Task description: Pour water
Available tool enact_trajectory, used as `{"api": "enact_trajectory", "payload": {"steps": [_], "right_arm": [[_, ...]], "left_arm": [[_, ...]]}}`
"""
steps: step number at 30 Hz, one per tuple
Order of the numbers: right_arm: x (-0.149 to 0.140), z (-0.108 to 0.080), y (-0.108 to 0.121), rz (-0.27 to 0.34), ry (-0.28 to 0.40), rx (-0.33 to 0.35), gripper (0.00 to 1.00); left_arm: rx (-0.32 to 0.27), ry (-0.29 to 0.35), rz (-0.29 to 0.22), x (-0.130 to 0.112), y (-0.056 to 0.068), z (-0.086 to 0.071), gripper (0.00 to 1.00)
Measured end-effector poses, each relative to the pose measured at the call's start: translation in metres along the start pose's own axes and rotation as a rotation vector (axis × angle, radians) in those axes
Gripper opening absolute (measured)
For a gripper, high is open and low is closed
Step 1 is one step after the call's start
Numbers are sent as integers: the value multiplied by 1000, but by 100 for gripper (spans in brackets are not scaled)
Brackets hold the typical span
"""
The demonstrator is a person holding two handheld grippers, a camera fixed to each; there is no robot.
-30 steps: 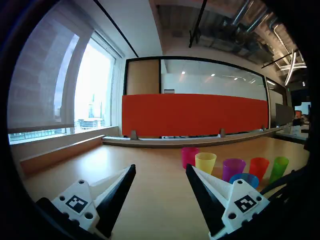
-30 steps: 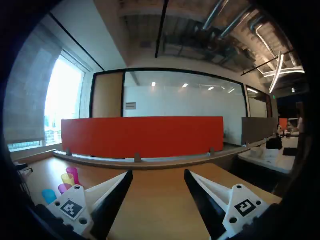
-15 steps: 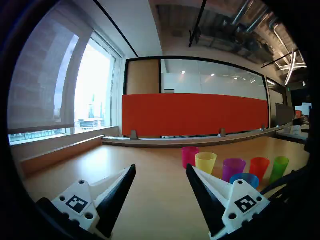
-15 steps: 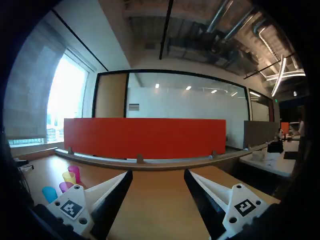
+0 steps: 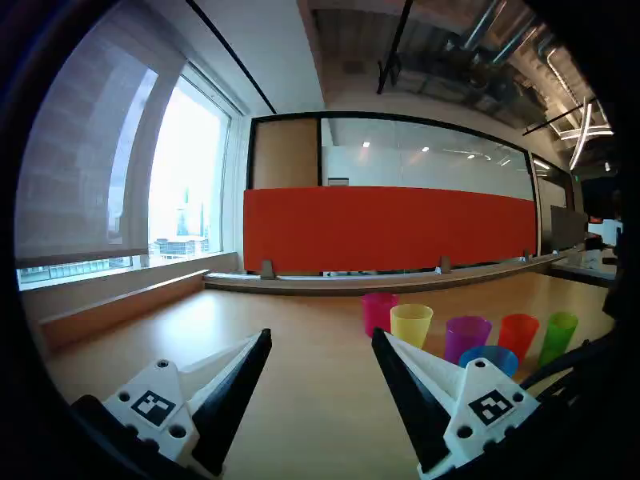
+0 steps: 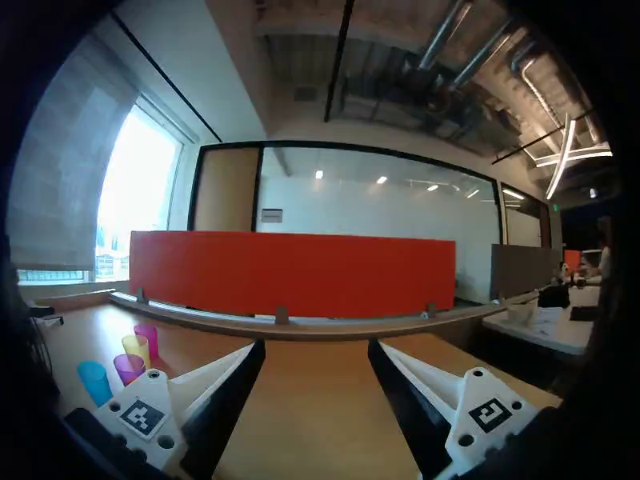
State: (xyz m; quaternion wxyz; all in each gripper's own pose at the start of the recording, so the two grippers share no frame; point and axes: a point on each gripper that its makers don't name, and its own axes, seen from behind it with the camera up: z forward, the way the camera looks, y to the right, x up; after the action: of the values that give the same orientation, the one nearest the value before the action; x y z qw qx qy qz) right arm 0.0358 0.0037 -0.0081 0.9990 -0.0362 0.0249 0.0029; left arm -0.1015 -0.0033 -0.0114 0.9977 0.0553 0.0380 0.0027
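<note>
Right gripper (image 6: 315, 346) shifted (jaws apart) | wooden table (image 6: 320, 416) | orange partition (image 6: 292, 272) behind

We see a wooden table (image 5: 320, 400) with an orange panel (image 5: 384, 228) along its far edge. Six plastic cups stand upright on the bare top. In the left gripper view we count, left to right, a pink cup (image 5: 378, 312), a yellow cup (image 5: 411, 324) just beside it, a purple cup (image 5: 466, 334), a red cup (image 5: 518, 334) and a green cup (image 5: 558, 334). A blue cup (image 5: 490, 358) stands nearer us, before the purple. In the right gripper view we find four of them clustered at the table's left.
</note>
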Motion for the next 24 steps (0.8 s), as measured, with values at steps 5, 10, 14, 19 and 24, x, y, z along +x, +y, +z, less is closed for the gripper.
{"api": "enact_trajectory", "payload": {"steps": [5, 10, 14, 19, 24], "right_arm": [[-8, 4, -2, -9, 12, 7, 100], [-20, 4, -4, -3, 21, 13, 99], [-35, 2, -4, 13, 5, 21, 100], [-48, 1, -1, 17, -7, 14, 99], [-57, 1, 1, 21, -6, 16, 100]], "left_arm": [[0, 0, 0, 0, 0, 1, 93], [0, 0, 0, 0, 0, 1, 93], [0, 0, 0, 0, 0, 0, 93], [0, 0, 0, 0, 0, 0, 93], [0, 0, 0, 0, 0, 0, 93]]}}
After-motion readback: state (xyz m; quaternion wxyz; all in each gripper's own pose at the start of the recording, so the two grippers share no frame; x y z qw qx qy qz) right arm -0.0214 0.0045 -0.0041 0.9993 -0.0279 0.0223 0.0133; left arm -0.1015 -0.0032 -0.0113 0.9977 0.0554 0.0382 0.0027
